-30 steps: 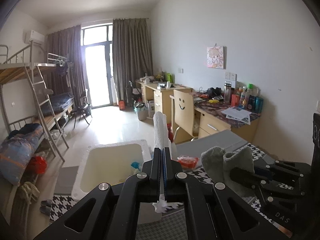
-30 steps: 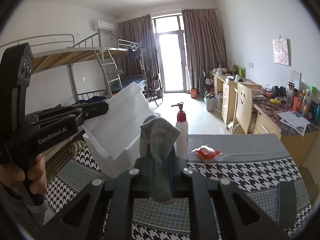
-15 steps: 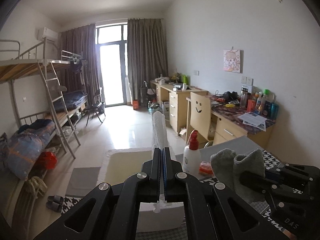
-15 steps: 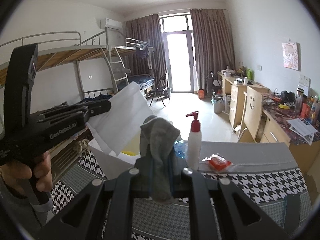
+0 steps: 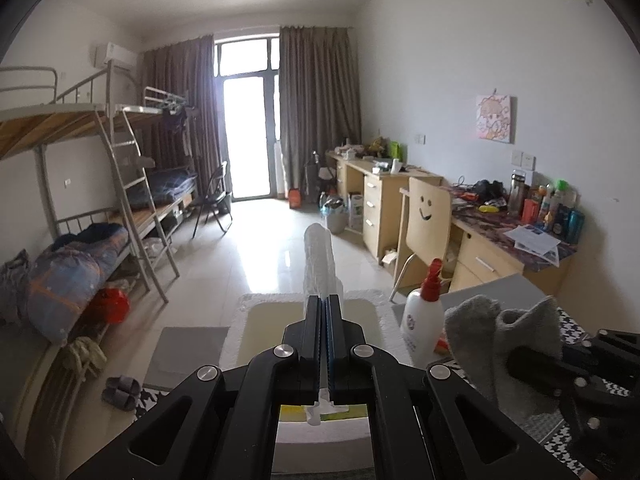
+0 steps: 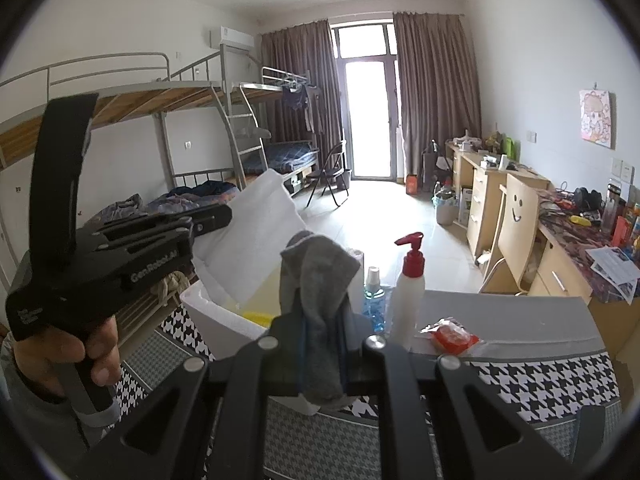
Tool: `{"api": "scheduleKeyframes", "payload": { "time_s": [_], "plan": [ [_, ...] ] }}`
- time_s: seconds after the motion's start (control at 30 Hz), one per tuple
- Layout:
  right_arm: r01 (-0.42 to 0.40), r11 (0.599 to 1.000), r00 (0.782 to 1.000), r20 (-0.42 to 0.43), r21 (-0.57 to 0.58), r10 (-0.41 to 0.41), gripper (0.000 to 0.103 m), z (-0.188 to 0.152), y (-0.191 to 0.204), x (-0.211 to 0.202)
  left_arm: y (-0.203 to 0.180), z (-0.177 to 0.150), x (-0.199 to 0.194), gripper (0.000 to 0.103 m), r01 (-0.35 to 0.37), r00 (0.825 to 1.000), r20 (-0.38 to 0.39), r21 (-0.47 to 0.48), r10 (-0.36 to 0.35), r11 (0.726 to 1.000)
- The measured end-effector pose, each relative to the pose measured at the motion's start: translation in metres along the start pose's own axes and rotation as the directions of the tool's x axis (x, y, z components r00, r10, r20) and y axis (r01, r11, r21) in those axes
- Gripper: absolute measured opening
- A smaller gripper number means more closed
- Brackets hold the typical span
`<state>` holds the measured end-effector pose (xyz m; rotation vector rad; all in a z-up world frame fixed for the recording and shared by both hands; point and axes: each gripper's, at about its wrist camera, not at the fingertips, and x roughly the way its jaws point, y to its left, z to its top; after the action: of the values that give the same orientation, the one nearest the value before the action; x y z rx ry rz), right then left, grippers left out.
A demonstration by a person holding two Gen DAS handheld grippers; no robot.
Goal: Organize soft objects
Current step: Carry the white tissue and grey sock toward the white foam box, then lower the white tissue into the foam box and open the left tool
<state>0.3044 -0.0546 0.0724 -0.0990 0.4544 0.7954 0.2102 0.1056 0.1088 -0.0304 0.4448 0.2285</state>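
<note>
A desk [image 6: 520, 320] covered by a houndstooth cloth [image 6: 552, 384] is seen from both wrist views, with a white foam box [image 6: 212, 316] set at its left end, its yellowish inside open to view. A foam lid [image 6: 256, 236] is held tilted above the box, raised over the box's left side; its edge is clamped between the fully closed fingers of the left tongs [image 5: 324, 308], and in the left view the lid [image 5: 318, 260] is seen edge-on, standing up past the fingertips. The left tongs [image 6: 212, 216] are gripped by a hand [image 6: 68, 356] at the left of the right view. A grey sock [image 6: 316, 280] is pinched in the right tongs [image 6: 322, 320], whose fingers are closed on it; it is bunched above them and hangs below, in front of the box's near wall. In the left view the sock [image 5: 500, 336] is seen at the right, above the cloth and just beside the box. A white pump bottle [image 6: 408, 288] with a red top is stood on the desk just right of the box, a small blue bottle [image 6: 374, 300] is set close to its left, and a red packet [image 6: 452, 334] is laid on the grey part of the desk to its right.
</note>
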Motion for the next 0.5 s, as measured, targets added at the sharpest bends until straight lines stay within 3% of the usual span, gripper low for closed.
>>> {"api": "scheduleKeyframes", "payload": {
  "time_s": [0.5],
  "plan": [
    [0.005, 1.0, 1.0, -0.02, -0.017, -0.006, 0.015, 0.001, 0.007, 0.009, 0.019, -0.01, 0.033, 0.002, -0.034, 0.995, -0.089, -0.002, 0.034, 0.999]
  ]
}}
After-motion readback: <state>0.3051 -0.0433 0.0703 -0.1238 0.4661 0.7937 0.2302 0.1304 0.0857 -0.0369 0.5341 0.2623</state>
